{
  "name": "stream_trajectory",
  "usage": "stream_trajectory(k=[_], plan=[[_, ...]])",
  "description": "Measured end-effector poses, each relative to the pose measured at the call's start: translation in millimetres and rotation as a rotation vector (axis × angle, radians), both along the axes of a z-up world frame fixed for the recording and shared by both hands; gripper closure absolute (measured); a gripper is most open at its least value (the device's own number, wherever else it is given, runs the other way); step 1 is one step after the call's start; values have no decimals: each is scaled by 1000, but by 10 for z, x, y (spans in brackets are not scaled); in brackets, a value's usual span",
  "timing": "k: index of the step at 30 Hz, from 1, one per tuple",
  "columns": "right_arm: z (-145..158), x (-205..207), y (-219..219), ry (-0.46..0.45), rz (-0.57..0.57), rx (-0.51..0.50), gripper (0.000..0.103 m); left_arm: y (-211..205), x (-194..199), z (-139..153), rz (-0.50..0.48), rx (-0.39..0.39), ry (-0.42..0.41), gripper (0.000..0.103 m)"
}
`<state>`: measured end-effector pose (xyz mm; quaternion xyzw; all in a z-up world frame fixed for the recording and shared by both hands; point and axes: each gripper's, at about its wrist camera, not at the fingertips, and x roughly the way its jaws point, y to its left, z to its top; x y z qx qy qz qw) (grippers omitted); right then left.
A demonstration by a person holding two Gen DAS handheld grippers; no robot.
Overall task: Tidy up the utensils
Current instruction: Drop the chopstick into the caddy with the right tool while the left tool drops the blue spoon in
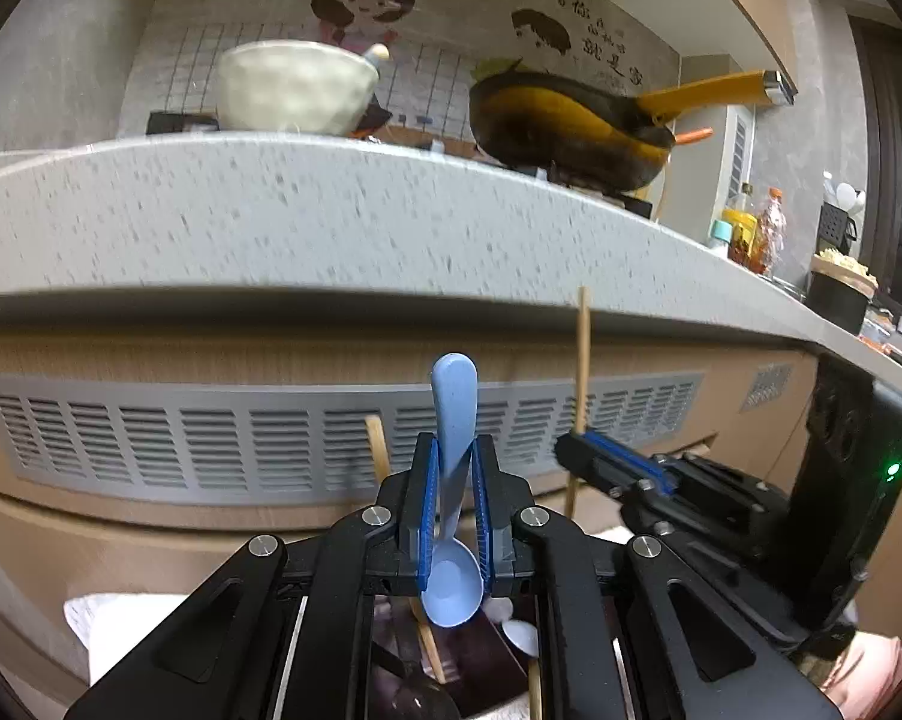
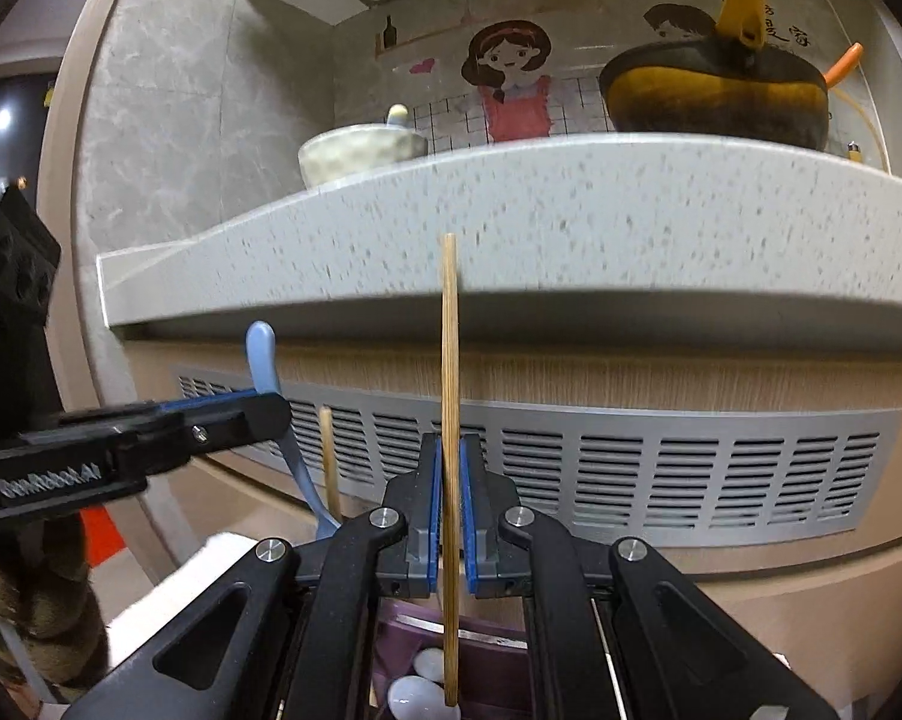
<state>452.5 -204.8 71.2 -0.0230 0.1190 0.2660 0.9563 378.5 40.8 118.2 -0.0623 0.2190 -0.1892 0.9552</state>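
Note:
In the left wrist view, my left gripper [image 1: 454, 450] is shut on a light blue spoon [image 1: 454, 396], which stands upright with its handle up and its bowl down by the gripper base. To its right, my right gripper [image 1: 577, 447] is shut on a wooden chopstick [image 1: 583, 354]. In the right wrist view, that right gripper [image 2: 450, 450] pinches the upright chopstick [image 2: 449, 348] between its blue pads. The left gripper [image 2: 271, 408] comes in from the left with the blue spoon [image 2: 262, 354]. Below both is a purple container [image 2: 487, 630] holding white spoons [image 2: 415, 696] and chopsticks.
A speckled grey countertop [image 1: 331, 228] overhangs a slatted vent grille [image 1: 211, 444] straight ahead. A pale bowl [image 1: 295, 87] and a black-and-yellow pan [image 1: 571, 120] sit on the counter. Another chopstick [image 1: 379, 444] stands beside the left gripper. Bottles [image 1: 757, 234] stand far right.

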Motion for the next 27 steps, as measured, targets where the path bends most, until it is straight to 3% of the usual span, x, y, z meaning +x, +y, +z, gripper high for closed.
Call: stream_trajectory(k=[5, 9, 11, 13, 16, 18, 20, 21, 22, 27], plan=[[-217, 16, -12, 56, 2, -28, 96, -120, 32, -199, -27, 43, 62, 91], [-450, 38, -49, 161, 6, -73, 96, -152, 102, -349, -27, 38, 129, 89], [-546, 48, -72, 217, 12, -99, 90, -139, 108, -383, -2, 35, 144, 89], [-618, 34, -114, 260, 3, -119, 73, -118, 89, -372, 15, 33, 141, 89], [-676, -107, -240, 262, -41, -136, 72, -46, -32, -295, 38, 20, 130, 87], [-677, -266, -329, 254, -71, -154, 70, -5, -182, -230, 62, 24, 109, 76], [-674, -443, -388, 246, -95, -180, 62, 25, -338, -178, 92, 47, 90, 66], [-685, -554, -412, 245, -101, -192, 53, 32, -428, -163, 117, 66, 82, 60], [-698, -641, -421, 247, -101, -201, 44, 22, -488, -151, 134, 80, 75, 58], [-903, -1111, -411, 311, -76, -269, 37, 126, -887, -164, 189, 125, 66, 51]])
